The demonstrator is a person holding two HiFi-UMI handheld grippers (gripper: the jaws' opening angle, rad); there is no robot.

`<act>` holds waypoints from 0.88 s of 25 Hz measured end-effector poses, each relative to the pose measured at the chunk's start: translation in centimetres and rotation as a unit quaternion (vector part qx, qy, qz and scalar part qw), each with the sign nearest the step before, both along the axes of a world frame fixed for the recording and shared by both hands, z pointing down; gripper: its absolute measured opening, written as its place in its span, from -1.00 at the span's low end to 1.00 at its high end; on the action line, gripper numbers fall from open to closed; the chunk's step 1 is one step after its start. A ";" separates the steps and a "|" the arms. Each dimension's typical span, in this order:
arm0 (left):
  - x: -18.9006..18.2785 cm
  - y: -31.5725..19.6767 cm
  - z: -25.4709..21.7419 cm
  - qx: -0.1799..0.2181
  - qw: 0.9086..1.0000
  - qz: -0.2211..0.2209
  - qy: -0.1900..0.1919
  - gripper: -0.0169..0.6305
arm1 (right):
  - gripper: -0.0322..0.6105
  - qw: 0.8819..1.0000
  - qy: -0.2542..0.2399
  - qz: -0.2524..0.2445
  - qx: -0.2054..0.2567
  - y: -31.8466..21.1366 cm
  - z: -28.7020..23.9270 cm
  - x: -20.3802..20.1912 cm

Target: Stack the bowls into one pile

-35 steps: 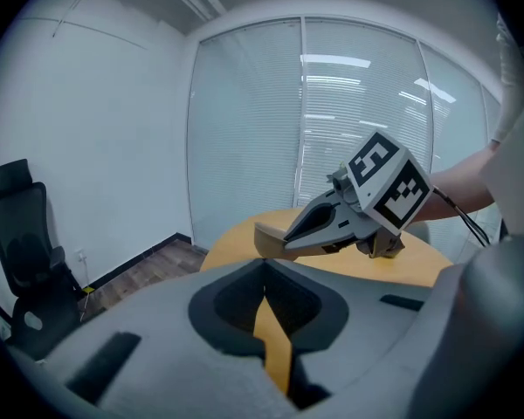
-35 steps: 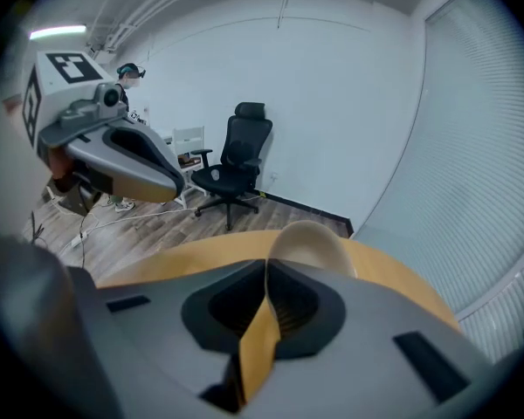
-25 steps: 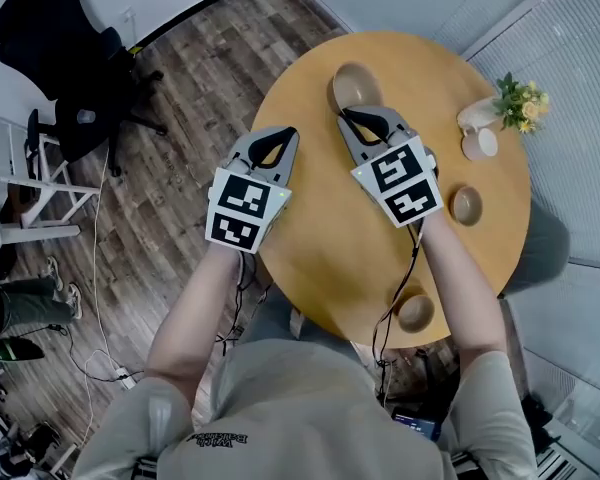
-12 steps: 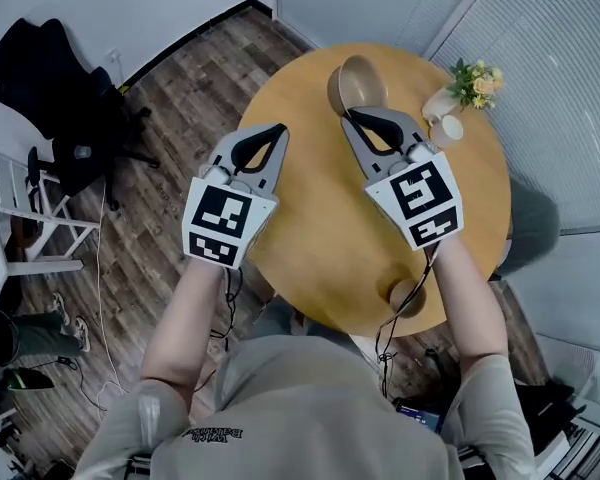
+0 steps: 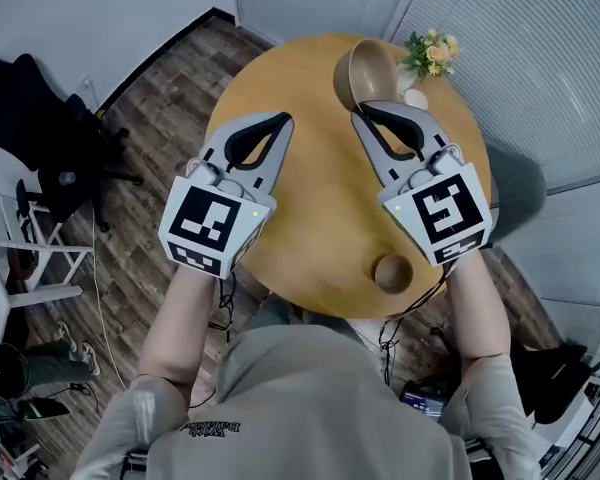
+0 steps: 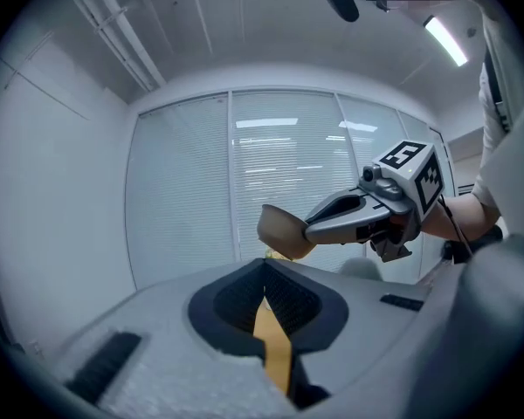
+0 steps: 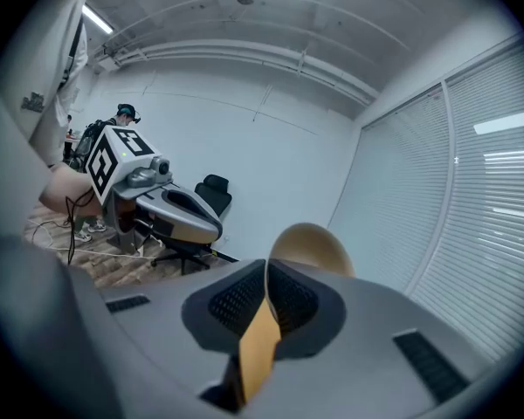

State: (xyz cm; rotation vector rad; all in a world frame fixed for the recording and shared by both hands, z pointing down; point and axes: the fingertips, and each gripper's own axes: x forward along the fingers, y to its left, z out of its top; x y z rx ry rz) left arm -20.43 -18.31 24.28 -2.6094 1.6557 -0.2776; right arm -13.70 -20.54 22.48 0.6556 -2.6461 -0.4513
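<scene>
My right gripper [image 5: 360, 110] is shut on the rim of a tan bowl [image 5: 363, 66] and holds it tilted in the air over the far side of the round wooden table [image 5: 320, 208]. In the right gripper view that bowl [image 7: 310, 247] stands up just past the closed jaws [image 7: 266, 264]. A smaller brown bowl [image 5: 392, 273] sits on the table near its front edge, below my right hand. My left gripper [image 5: 283, 118] hovers shut and empty over the table's left side; its own view shows its jaws [image 6: 264, 264] closed on nothing, with the held bowl [image 6: 284, 231] to the right.
A small vase of flowers [image 5: 427, 53] stands at the table's far right, close to the raised bowl. A black office chair [image 5: 40, 108] and a white folding chair [image 5: 20, 238] stand on the wood floor to the left. Window blinds run along the right wall.
The right gripper has lifted the tan bowl off the table and tilted it. Both grippers have risen toward the head camera. The view has shifted, so a third small bowl is out of sight.
</scene>
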 end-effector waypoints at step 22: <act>18.0 -0.6 3.2 -0.019 0.984 0.168 -0.056 -0.89 | -0.79 0.986 0.006 0.158 -0.048 1.2 3.5 17.9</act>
